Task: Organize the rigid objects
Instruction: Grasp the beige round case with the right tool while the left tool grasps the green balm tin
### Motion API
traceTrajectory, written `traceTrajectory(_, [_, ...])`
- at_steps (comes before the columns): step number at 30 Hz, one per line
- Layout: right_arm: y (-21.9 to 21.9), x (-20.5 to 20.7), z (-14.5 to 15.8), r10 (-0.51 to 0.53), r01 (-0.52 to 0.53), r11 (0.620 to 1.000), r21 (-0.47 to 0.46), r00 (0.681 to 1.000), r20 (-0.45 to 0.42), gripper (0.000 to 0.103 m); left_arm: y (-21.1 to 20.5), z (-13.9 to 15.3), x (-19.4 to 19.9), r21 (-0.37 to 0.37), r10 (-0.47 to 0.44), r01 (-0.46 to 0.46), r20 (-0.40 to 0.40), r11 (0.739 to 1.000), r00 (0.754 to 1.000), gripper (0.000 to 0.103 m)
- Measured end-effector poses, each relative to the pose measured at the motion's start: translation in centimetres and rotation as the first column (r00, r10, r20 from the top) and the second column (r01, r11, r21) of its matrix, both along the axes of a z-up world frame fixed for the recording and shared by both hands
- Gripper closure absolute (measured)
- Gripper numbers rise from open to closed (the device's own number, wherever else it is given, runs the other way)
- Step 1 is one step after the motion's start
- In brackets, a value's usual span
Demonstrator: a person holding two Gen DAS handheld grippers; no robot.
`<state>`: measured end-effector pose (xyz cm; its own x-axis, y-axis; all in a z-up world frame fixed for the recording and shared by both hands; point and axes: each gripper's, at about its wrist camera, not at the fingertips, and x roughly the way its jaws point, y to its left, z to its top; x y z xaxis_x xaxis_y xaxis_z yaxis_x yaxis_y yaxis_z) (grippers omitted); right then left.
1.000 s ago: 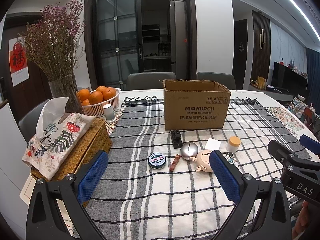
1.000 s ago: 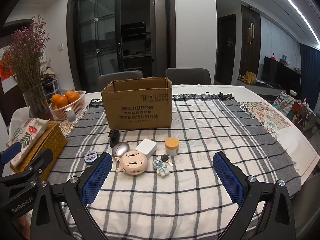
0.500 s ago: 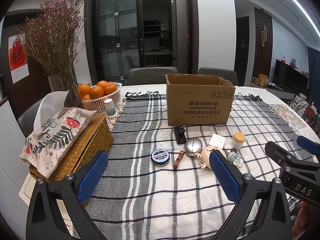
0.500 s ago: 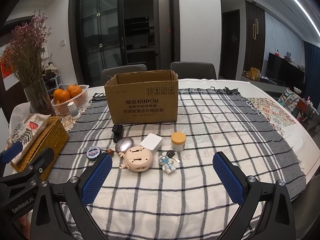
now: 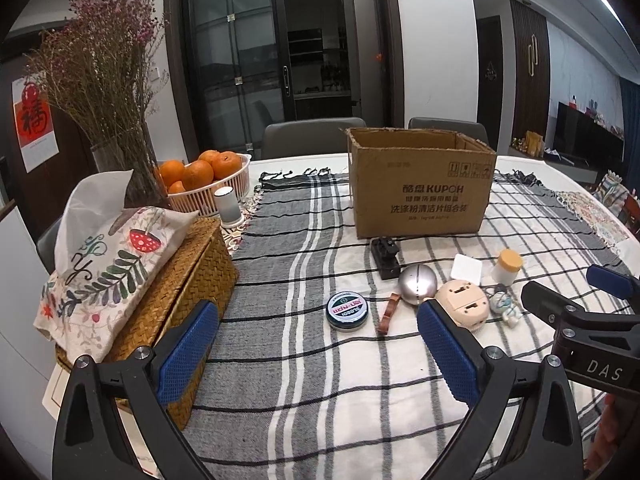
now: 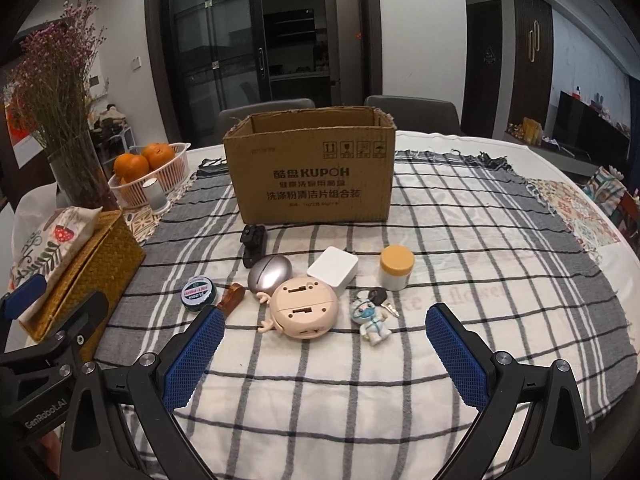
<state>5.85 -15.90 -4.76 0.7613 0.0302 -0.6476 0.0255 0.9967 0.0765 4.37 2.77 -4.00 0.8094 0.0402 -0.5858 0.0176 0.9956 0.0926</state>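
Note:
An open cardboard box (image 6: 312,172) stands on the checked cloth; it also shows in the left wrist view (image 5: 420,184). In front of it lie a black clip (image 6: 254,246), a silver egg-shaped case (image 6: 269,274), a round tin (image 6: 199,292), a brown wooden piece (image 6: 232,298), a beige round toy (image 6: 304,308), a white square box (image 6: 333,270), a yellow-lidded jar (image 6: 396,266) and a key with a figurine (image 6: 370,316). My right gripper (image 6: 324,348) is open, just short of the toy. My left gripper (image 5: 316,344) is open, near the tin (image 5: 347,311).
A wicker tissue box with a floral cover (image 5: 160,292) stands at the left. Behind it are a basket of oranges (image 5: 200,184), a small white cup (image 5: 226,208) and a vase of dried flowers (image 5: 100,92). Chairs stand behind the table.
Both grippers have moved forward toward the objects, which now look larger and closer. Both stay open. Nothing on the table has moved.

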Motion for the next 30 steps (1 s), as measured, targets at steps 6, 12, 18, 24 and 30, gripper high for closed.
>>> traceTrajectory(6, [0.9, 1.9, -1.5, 0.031, -0.031, 1.000, 0.004, 0.999, -0.033, 0.001, 0.4, -1.6, 1.6, 0.001, -0.018, 0.018, -0.026, 1.000, 1.000, 0.004])
traceTrajectory(12, [1.6, 3.8, -3.2, 0.050, -0.050, 0.999, -0.007, 0.997, -0.062, 0.001, 0.6, -3.0, 3.1, 0.008, -0.048, 0.048, -0.042, 0.999, 0.998, 0.007])
traceTrajectory(18, [2.1, 5.5, -4.5, 0.068, -0.069, 0.998, -0.014, 0.994, -0.082, 0.001, 0.7, -4.6, 5.1, 0.009, -0.071, 0.072, -0.056, 0.997, 0.996, 0.011])
traceTrajectory(24, [2.3, 7.3, -6.2, 0.072, -0.076, 0.997, -0.034, 0.991, -0.115, 0.001, 0.7, -6.1, 7.0, 0.010, -0.087, 0.088, -0.083, 0.996, 0.993, 0.014])
traceTrajectory(30, [2.3, 8.4, -7.2, 0.073, -0.080, 0.995, -0.051, 0.988, -0.134, 0.001, 0.5, -7.2, 8.7, 0.036, -0.103, 0.106, -0.092, 0.994, 0.990, 0.016])
